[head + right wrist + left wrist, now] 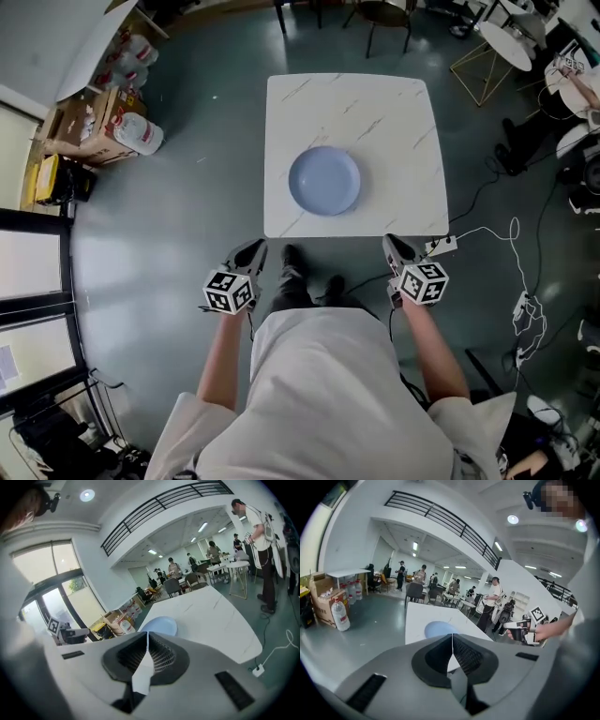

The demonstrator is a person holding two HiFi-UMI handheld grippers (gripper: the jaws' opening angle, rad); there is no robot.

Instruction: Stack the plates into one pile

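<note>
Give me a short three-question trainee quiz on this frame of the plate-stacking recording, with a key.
1. True or false: the left gripper and right gripper both have shut, empty jaws.
2. Where is the blue plate? A) near the middle of the white table; B) on the floor; C) in the right gripper.
3. How many separate plates or piles lie on the table?
Key: 1 true; 2 A; 3 one.
</note>
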